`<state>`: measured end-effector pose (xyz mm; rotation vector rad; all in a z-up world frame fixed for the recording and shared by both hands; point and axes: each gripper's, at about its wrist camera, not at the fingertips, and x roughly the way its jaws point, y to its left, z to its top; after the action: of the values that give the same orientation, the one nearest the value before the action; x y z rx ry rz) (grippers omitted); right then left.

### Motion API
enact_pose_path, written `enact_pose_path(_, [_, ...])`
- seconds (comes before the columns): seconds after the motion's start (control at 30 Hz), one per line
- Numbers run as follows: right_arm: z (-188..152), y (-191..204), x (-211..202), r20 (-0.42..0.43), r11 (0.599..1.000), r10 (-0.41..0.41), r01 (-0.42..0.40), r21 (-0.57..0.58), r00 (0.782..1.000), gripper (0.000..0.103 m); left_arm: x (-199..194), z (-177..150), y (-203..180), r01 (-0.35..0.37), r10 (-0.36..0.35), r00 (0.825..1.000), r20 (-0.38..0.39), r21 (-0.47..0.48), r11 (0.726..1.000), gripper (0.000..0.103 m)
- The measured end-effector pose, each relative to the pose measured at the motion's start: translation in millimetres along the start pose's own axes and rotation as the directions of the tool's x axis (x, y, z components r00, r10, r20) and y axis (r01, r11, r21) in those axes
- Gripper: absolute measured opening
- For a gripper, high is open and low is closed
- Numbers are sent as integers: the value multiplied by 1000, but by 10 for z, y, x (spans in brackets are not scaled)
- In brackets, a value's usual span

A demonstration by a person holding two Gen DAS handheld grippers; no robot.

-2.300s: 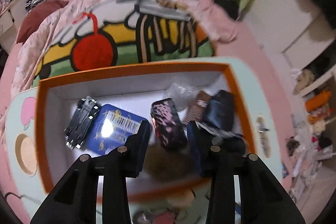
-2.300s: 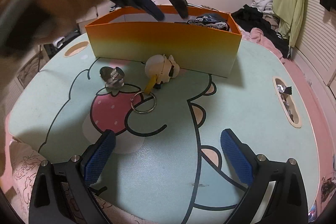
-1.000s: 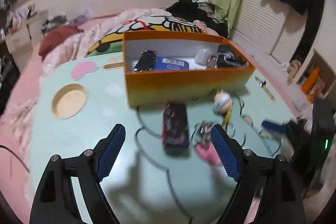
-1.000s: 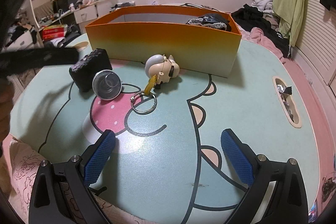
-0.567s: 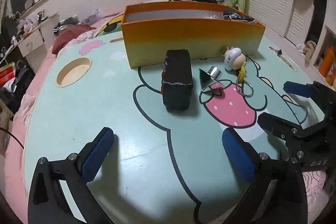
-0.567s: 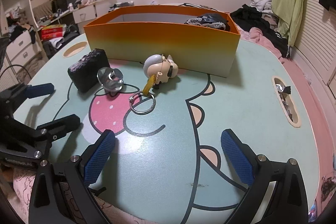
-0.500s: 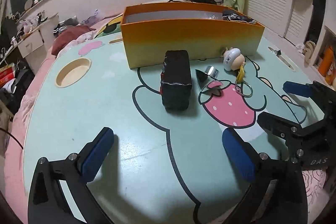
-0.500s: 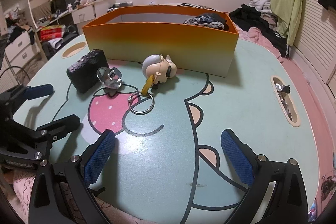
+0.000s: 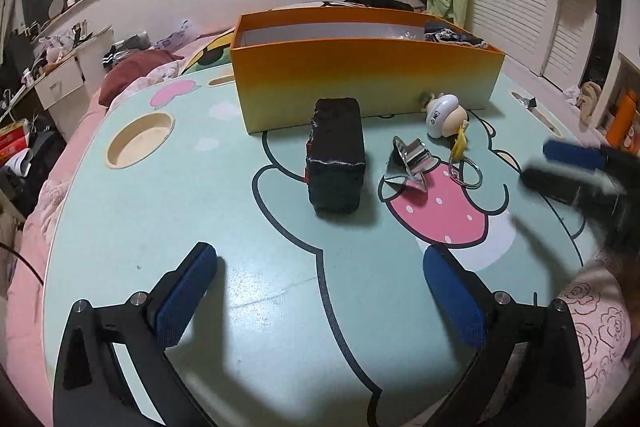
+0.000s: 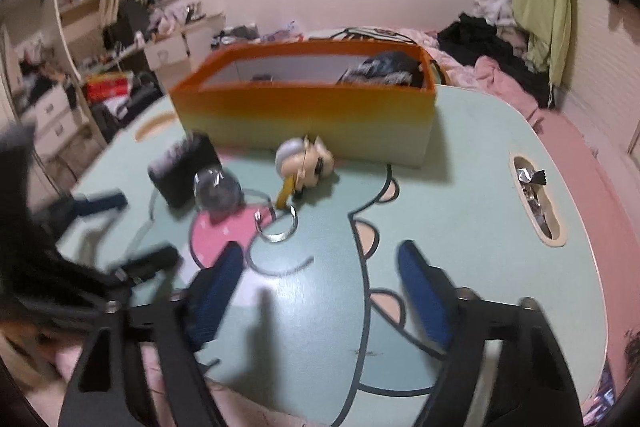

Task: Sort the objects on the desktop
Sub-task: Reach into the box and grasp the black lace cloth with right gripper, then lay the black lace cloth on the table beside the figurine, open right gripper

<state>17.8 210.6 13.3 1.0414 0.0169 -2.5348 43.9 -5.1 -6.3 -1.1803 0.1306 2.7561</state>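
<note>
the orange box (image 9: 366, 83) sits on the cartoon-print table (image 9: 248, 291). in front of it lie a black case (image 9: 336, 153), a shiny metal piece (image 9: 412, 159) and a doll-head keychain (image 9: 444, 113) with its ring (image 9: 466, 173), all apart from both grippers. the left gripper (image 9: 320, 291) is spread wide, empty. the right gripper (image 10: 320, 291), also released, has narrowed and lifted since half a second ago; its view is blurred.

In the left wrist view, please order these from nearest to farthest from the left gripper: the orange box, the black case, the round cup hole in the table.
From the left gripper:
1. Black case, straight ahead on the table, nearest.
2. Round cup hole, ahead to the left.
3. Orange box, behind the case, farthest.
</note>
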Motion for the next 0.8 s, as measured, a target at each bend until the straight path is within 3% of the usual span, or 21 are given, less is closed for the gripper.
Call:
enact_pose_path(0.07, [209, -47, -83, 17, 999, 24, -25, 35, 1000, 61, -2, -7, -3, 0, 0, 1000, 1, 1, 1000, 103])
enact_pose_path(0.2, [828, -80, -118, 75, 999, -26, 23, 44, 997, 61, -1, -2, 0, 0, 0, 1000, 1, 1, 1000, 103])
enact_pose_path(0.37, [1363, -84, 387, -26, 993, -106, 107, 56, 994, 58, -1, -6, -8, 0, 0, 1000, 1, 0, 1000, 103])
enact_pose_path(0.5, [1309, -276, 896, -154, 976, -180, 195, 91, 971, 37, 0, -5, -9, 0, 0, 1000, 1, 1, 1000, 103])
enact_pose_path(0.53, [1296, -304, 935, -154, 976, -180, 196, 99, 972, 36, -1, -6, -13, -2, 2, 1000, 2, 3, 1000, 103])
enact_pose_path(0.6, [1290, -317, 845, -103, 981, -145, 156, 113, 984, 21, 1, 2, -14, 1, -1, 1000, 3, 1, 1000, 103])
enact_pose_path(0.7, [1366, -367, 401, 49, 985, -16, 7, 173, 999, 20, 8, 8, -20, 2, -2, 1000, 4, 2, 1000, 103])
enact_pose_path(0.8, [1325, -298, -166, 182, 987, 14, -43, 155, 983, 20, 14, 6, -23, 2, -2, 1000, 4, 2, 1000, 103])
